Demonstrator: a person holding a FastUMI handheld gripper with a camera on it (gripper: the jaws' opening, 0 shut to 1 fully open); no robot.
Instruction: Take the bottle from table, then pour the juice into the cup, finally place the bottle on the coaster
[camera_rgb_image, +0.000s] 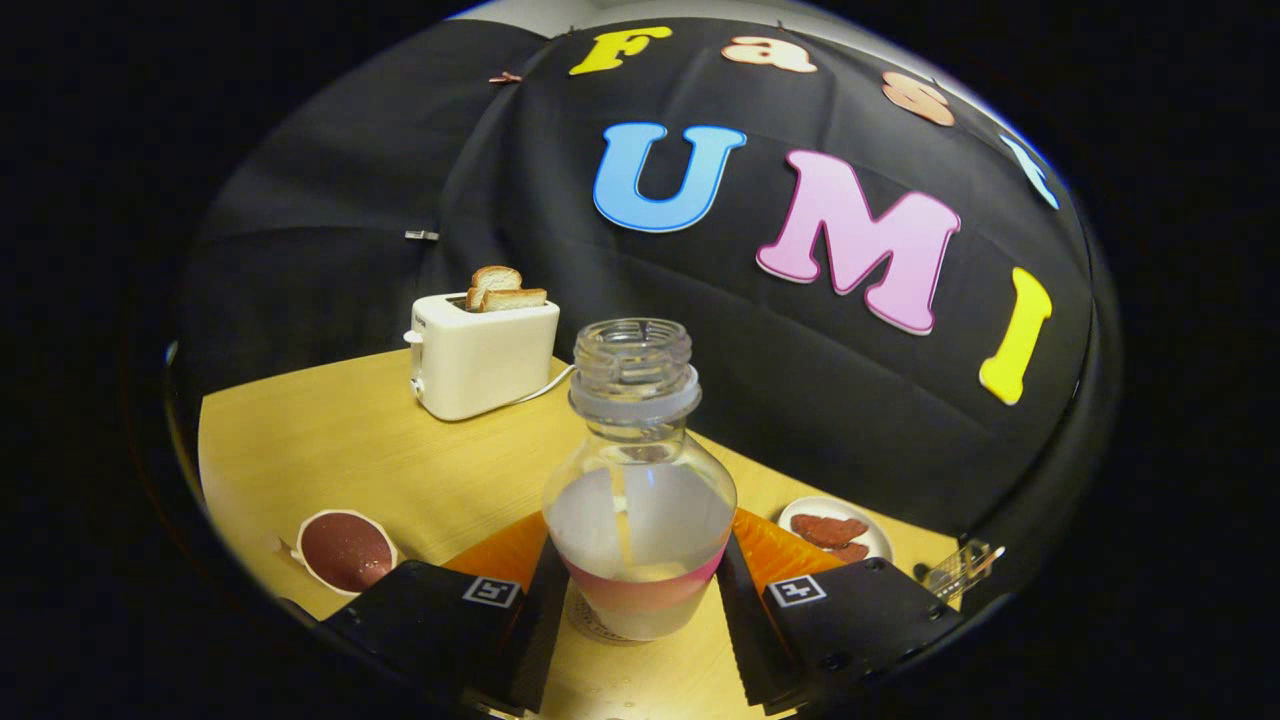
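Note:
A clear, uncapped bottle (640, 500) stands upright between my fingers, with a thin layer of pink juice at its bottom. My gripper (640, 600) is shut on the bottle, one finger (535, 610) pressing its left side and the other against its right side. Under the bottle's base shows the edge of a round patterned coaster (588, 625); I cannot tell whether the base touches it. A white cup (346, 551) holding dark red juice stands on the table, left of the fingers.
A white toaster (480, 362) with two bread slices stands at the back of the yellow wooden table (330, 450), its cord trailing right. A small plate (838, 530) with reddish pieces lies right of the bottle. Something orange (500, 555) shows behind the fingers.

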